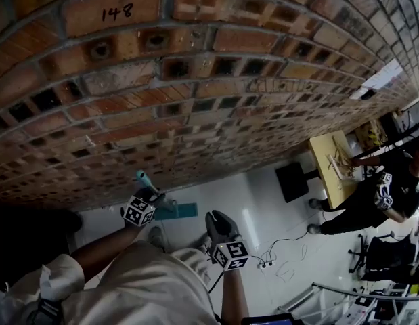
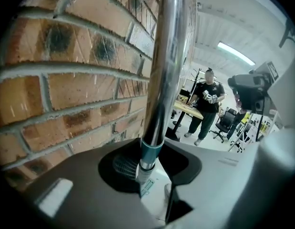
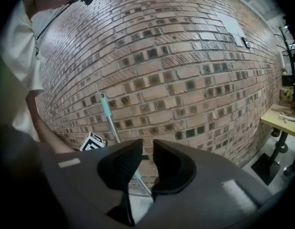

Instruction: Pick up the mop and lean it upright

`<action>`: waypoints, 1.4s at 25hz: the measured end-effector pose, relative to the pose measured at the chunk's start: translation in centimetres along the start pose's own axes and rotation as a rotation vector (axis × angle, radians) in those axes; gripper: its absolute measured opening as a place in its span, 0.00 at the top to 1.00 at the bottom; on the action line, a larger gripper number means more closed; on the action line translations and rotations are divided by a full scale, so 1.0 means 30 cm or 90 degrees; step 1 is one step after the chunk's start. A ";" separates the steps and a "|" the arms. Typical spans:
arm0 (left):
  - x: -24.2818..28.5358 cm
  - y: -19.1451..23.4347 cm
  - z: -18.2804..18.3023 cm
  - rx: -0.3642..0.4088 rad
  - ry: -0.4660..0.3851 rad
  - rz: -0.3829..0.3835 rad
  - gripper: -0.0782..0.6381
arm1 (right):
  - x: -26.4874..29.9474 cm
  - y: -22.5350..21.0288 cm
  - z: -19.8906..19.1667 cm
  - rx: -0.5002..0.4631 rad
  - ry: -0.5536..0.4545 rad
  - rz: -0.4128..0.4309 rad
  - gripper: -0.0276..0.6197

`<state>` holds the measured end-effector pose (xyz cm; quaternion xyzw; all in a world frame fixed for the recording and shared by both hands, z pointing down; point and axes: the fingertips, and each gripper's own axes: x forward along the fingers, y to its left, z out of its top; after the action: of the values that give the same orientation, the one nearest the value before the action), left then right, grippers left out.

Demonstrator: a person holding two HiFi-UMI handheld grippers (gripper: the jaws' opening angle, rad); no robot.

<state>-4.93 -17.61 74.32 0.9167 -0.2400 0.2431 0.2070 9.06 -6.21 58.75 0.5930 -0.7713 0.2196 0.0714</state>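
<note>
The mop stands nearly upright against the brick wall (image 1: 195, 80). Its teal grip end (image 1: 141, 177) points up at me and its teal head (image 1: 177, 212) lies on the white floor. My left gripper (image 1: 145, 203) is shut on the mop's metal handle (image 2: 164, 70), just above a teal collar (image 2: 150, 151), close beside the bricks (image 2: 66, 94). My right gripper (image 1: 221, 225) hangs to the right, apart from the mop. Its jaws (image 3: 147, 144) stand a narrow gap apart with nothing between them, and beyond them I see the mop handle (image 3: 108, 116).
A person in black (image 1: 375, 198) stands at a wooden table (image 1: 329, 161) to the right, with a black floor plate (image 1: 291, 181) beside it. Cables (image 1: 277, 259) trail over the floor. An office chair (image 1: 382, 256) and metal frames stand at lower right.
</note>
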 end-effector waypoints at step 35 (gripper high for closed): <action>-0.569 -0.191 0.480 0.047 -0.173 0.029 0.71 | 0.017 0.175 0.274 -0.062 -0.087 0.084 0.86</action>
<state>-9.91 -14.37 52.06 0.9426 -0.2773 0.1298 0.1335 5.20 -9.09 50.26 0.5502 -0.8217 0.1451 0.0324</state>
